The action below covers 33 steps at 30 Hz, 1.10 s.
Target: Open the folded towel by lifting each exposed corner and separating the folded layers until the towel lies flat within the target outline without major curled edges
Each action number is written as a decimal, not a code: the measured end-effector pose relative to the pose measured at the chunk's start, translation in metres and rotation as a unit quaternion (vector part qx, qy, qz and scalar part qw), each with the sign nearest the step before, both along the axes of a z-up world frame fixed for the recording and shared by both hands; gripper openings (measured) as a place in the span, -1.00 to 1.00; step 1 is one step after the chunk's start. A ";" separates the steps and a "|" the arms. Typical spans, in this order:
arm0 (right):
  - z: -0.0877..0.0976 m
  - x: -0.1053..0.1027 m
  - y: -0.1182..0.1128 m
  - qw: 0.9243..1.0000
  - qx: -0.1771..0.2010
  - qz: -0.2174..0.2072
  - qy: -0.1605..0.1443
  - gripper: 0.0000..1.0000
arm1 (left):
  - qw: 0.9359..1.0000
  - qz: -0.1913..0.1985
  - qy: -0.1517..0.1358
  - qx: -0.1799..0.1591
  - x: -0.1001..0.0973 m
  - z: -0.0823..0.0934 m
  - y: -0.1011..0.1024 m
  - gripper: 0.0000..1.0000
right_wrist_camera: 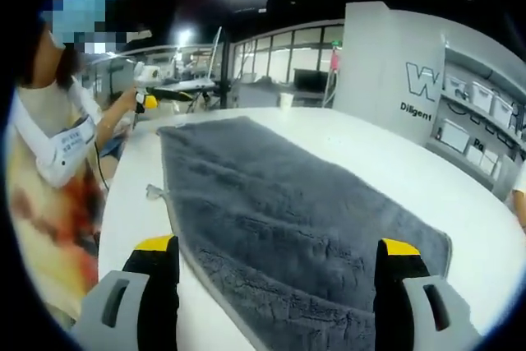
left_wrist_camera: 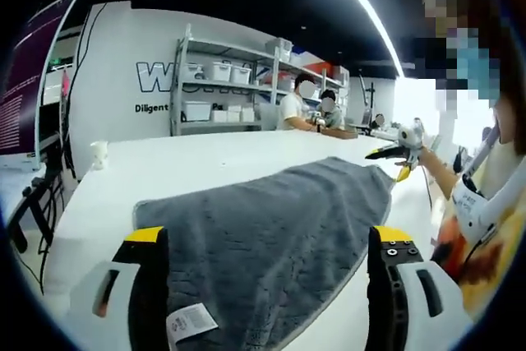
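Your left gripper (left_wrist_camera: 267, 273) and right gripper (right_wrist_camera: 279, 285) hang spread over opposite ends of the towel (left_wrist_camera: 271, 219); it looks unfolded, so next smooth its twelve-o'clock edge.

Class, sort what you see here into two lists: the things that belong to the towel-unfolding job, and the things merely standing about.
Belongs to the job:
grey towel, spread on the white table
left gripper, jaws apart
right gripper, jaws apart

Just standing about:
paper cup on the table
storage shelves with bins
seated people at the far end
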State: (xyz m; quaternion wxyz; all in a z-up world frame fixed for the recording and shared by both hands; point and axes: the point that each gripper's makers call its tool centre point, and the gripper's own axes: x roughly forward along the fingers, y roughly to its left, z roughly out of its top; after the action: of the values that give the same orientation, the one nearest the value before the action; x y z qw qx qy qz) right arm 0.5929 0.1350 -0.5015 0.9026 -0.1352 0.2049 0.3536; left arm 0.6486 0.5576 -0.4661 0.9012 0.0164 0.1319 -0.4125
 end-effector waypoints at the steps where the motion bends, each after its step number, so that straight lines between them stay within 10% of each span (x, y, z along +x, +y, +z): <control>1: 0.001 -0.002 -0.004 1.000 0.001 -0.006 0.000 0.98 | 1.000 -0.002 0.002 0.003 0.001 -0.002 -0.001 0.99; 15: -0.013 -0.026 -0.085 0.986 0.031 -0.157 0.039 0.61 | 1.000 -0.003 0.009 -0.003 0.010 -0.005 0.001 0.97; 33: -0.057 -0.051 -0.110 0.979 -0.049 -0.180 0.085 -0.50 | 1.000 -0.008 0.020 -0.003 0.011 -0.013 -0.004 0.98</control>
State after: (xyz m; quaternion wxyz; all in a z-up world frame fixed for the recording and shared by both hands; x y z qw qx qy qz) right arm 0.5424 0.0246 -0.5581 0.9230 -0.1098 0.3192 0.1845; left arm 0.6592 0.5531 -0.4789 0.8953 0.0071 0.1484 -0.4200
